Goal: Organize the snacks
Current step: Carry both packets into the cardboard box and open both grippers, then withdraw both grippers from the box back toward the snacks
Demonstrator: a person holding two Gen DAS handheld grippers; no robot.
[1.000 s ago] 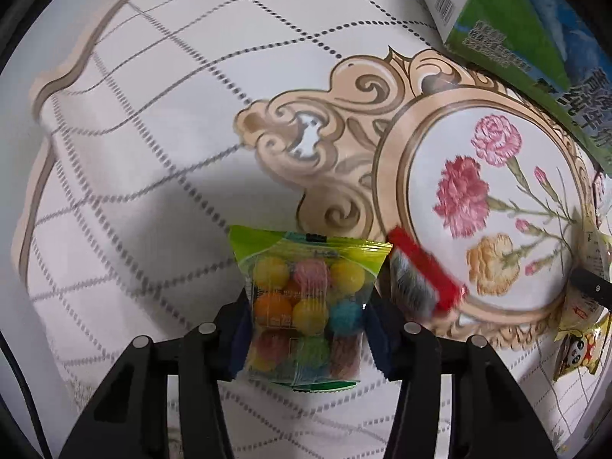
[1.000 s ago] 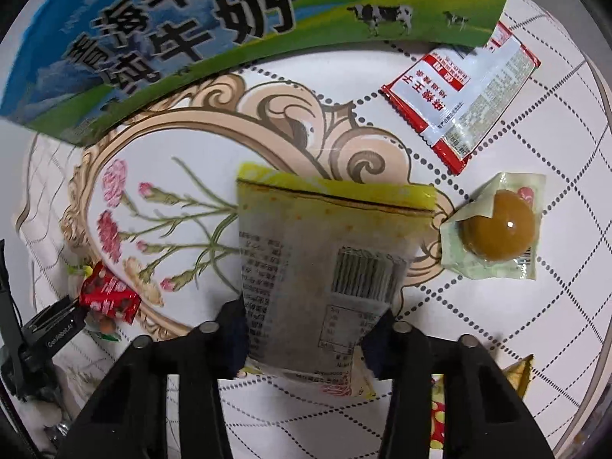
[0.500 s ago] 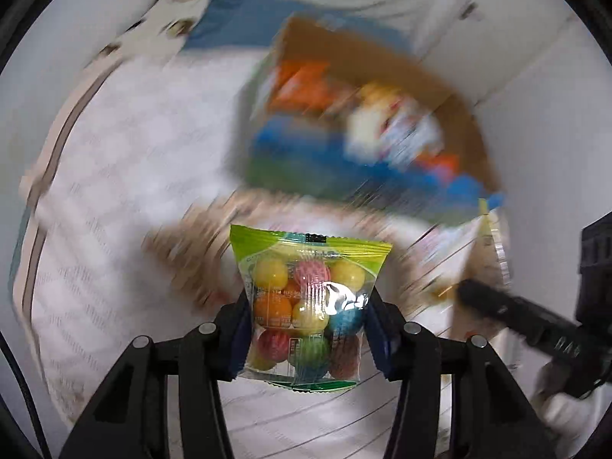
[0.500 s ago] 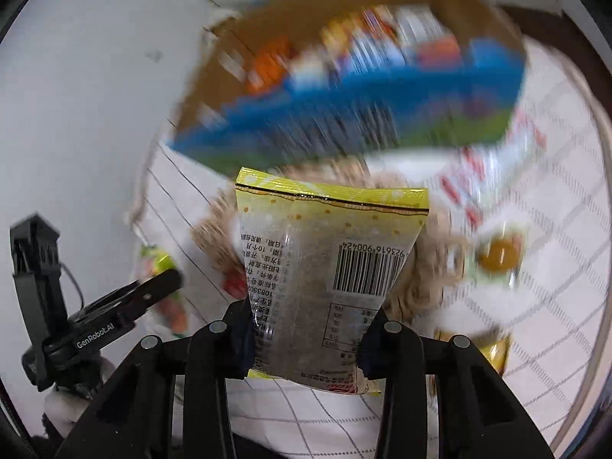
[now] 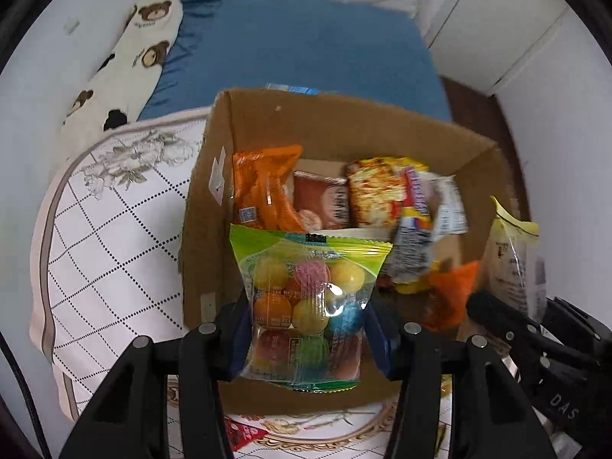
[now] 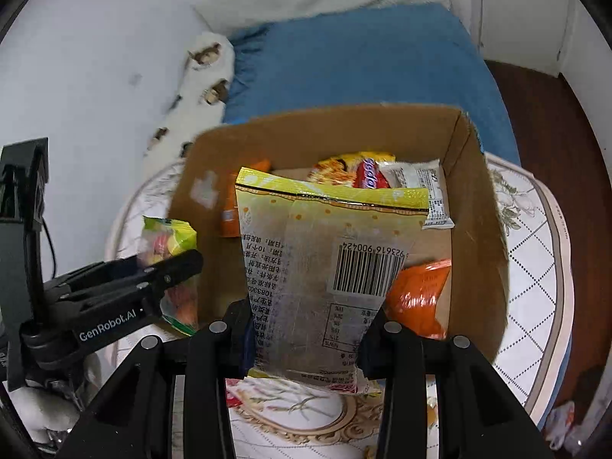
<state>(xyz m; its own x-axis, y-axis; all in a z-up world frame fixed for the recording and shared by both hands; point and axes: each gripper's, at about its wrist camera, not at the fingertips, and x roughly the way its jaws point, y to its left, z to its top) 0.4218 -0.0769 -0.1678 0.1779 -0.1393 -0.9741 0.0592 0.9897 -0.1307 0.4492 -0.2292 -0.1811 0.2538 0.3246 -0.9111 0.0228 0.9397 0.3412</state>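
1. The left gripper point(image 5: 308, 338) clamps a clear, green-topped candy bag point(image 5: 306, 306) between its fingers, upright, top edge beyond the tips, above the cardboard box point(image 5: 336, 130).
2. The right gripper point(image 6: 304, 338) pinches a yellow-edged snack packet point(image 6: 325, 267) the same way, barcode facing the camera.
3. Two grippers, two held packs, one box; several snacks lie inside.

This is a bedroom in a home. A bed with a blue sheet point(image 5: 306, 46) fills the upper middle of the frame, with a long bear-print pillow point(image 5: 130, 53) along its left edge and white cupboard doors point(image 5: 493, 19) at upper right. A quilted, flower-patterned cover point(image 5: 107, 237) lies at the left, carrying a cardboard box point(image 5: 344, 130) of snack packets.
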